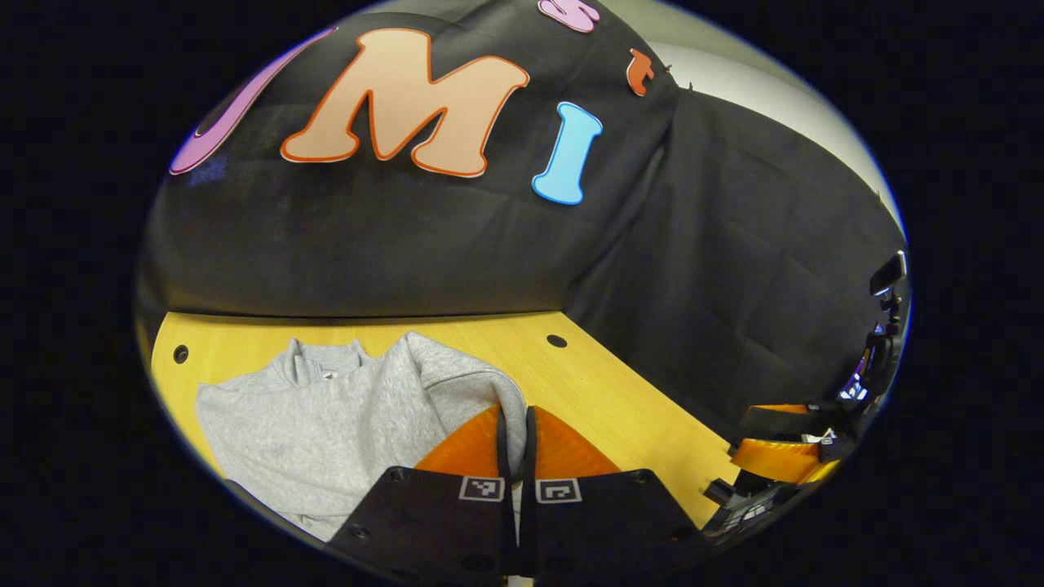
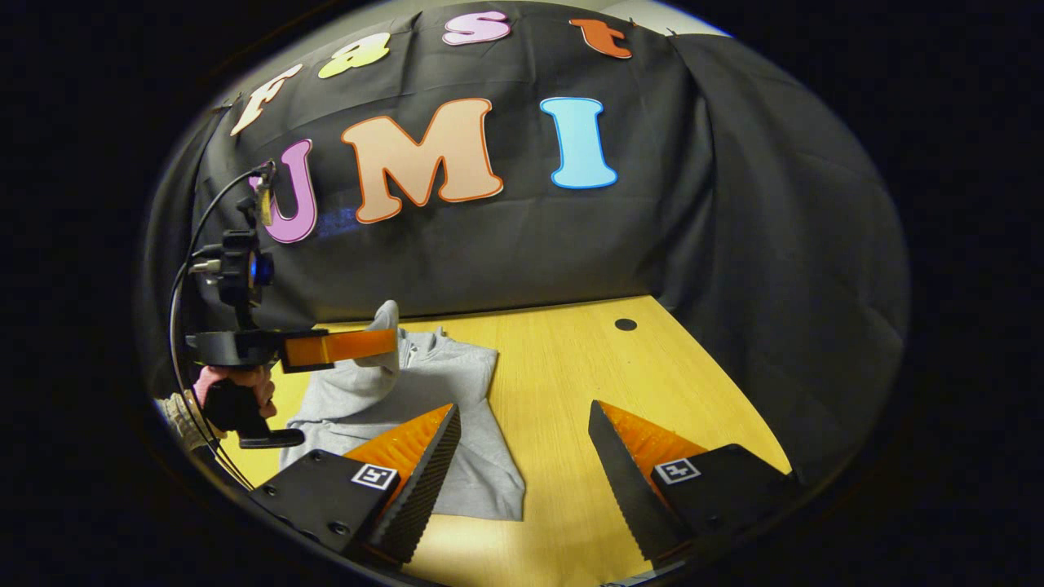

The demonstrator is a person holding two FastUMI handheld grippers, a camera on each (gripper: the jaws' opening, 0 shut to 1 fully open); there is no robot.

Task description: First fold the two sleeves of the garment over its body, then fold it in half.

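Note:
A grey sweatshirt (image 1: 326, 424) lies on the wooden table (image 1: 620, 399), collar toward the back wall. My left gripper (image 1: 515, 420) is shut on a sleeve (image 1: 469, 375) of it, lifted and drawn over the body. In the right gripper view that same gripper (image 2: 391, 344) shows at the left, held by a hand (image 2: 236, 383), with the sleeve (image 2: 385, 326) hanging from its tips above the sweatshirt (image 2: 457, 391). My right gripper (image 2: 522, 440) stands open over the table, just right of the sweatshirt's lower corner, holding nothing. It also shows at the right edge of the left gripper view (image 1: 783, 456).
Black cloth walls close the table at the back and right. Small round holes (image 2: 625, 324) dot the tabletop near its far edge. Bare wood (image 2: 587, 359) lies right of the garment.

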